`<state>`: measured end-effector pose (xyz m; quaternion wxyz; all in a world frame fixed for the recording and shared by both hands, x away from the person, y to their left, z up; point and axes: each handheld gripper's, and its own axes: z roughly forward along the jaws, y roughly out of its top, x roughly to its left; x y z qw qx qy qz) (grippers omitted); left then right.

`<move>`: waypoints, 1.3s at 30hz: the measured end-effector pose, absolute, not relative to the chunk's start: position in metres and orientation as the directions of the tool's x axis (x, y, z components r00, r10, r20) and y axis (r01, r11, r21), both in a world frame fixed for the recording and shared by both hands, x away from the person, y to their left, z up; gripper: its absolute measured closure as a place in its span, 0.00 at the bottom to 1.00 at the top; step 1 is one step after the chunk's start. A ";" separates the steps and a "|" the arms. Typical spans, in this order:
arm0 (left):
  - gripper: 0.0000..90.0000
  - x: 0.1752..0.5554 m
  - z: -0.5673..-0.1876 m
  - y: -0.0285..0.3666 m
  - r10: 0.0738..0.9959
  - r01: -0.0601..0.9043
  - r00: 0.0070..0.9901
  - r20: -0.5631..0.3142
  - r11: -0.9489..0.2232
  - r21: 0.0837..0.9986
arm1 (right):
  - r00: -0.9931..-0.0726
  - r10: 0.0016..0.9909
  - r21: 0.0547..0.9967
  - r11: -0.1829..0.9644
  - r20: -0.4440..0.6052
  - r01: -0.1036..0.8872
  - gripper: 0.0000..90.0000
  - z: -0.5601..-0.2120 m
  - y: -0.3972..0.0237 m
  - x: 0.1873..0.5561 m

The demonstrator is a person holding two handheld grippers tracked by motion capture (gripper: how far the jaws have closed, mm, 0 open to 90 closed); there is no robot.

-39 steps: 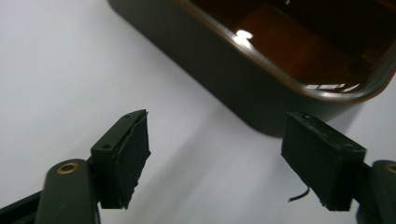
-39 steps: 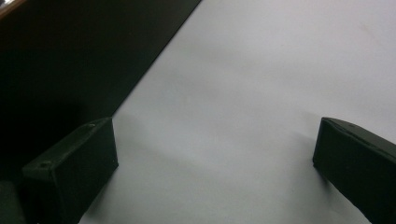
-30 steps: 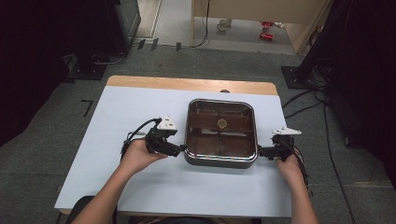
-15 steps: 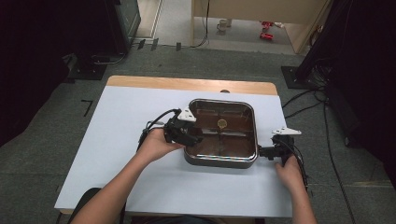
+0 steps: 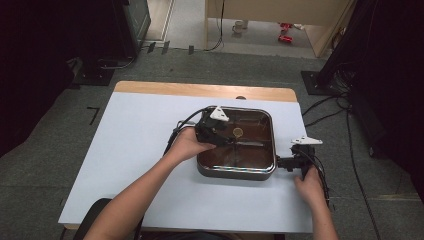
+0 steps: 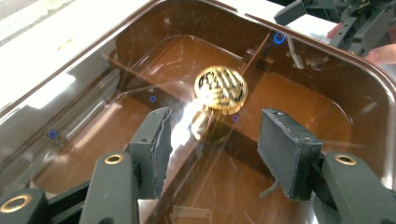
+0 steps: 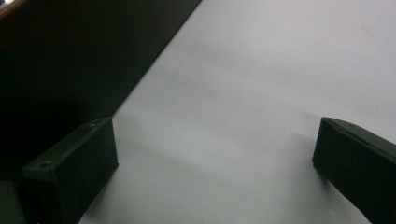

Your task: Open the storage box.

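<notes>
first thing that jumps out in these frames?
The square brown glass lid on the dark pan mid-table, with its gold knob shining at the centre. The left tool hovers right over it, its jaws just closing toward the knob with nothing between them yet. The right tool sits open on the white table at the pan's right edge.
</notes>
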<state>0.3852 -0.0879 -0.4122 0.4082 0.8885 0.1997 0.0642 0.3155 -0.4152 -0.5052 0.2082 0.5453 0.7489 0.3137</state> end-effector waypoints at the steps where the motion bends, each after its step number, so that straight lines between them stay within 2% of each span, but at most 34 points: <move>1: 0.50 0.386 -0.414 -0.092 0.406 0.298 0.913 -0.043 -0.590 0.751 | -0.319 0.947 0.697 0.208 0.030 0.686 0.00 -0.505 -0.415 0.315; 3: 0.55 0.389 -0.419 -0.100 0.409 0.289 0.912 -0.030 -0.590 0.753 | -0.319 0.947 0.697 0.209 0.030 0.686 0.00 -0.505 -0.415 0.316; 10: 0.55 0.397 -0.429 -0.111 0.399 0.316 0.914 -0.073 -0.588 0.745 | -0.319 0.947 0.697 0.209 0.030 0.686 0.00 -0.505 -0.415 0.315; 14: 0.64 0.396 -0.429 -0.113 0.390 0.312 0.918 -0.079 -0.583 0.751 | -0.319 0.947 0.697 0.209 0.030 0.686 0.00 -0.505 -0.415 0.315; 21: 0.66 0.395 -0.424 -0.115 0.409 0.335 0.909 -0.086 -0.590 0.735 | -0.318 0.948 0.697 0.208 0.031 0.687 0.00 -0.505 -0.415 0.315; 27: 0.66 0.391 -0.406 -0.109 0.402 0.322 0.912 -0.081 -0.578 0.750 | -0.318 0.948 0.698 0.207 0.031 0.686 0.00 -0.505 -0.415 0.315; 32: 0.66 0.389 -0.389 -0.099 0.410 0.338 0.905 -0.113 -0.532 0.777 | -0.319 0.947 0.697 0.209 0.030 0.686 0.00 -0.505 -0.415 0.315; 39: 0.66 0.381 -0.365 -0.071 0.440 0.338 0.892 -0.103 -0.498 0.798 | -0.319 0.947 0.697 0.209 0.030 0.686 0.00 -0.505 -0.415 0.316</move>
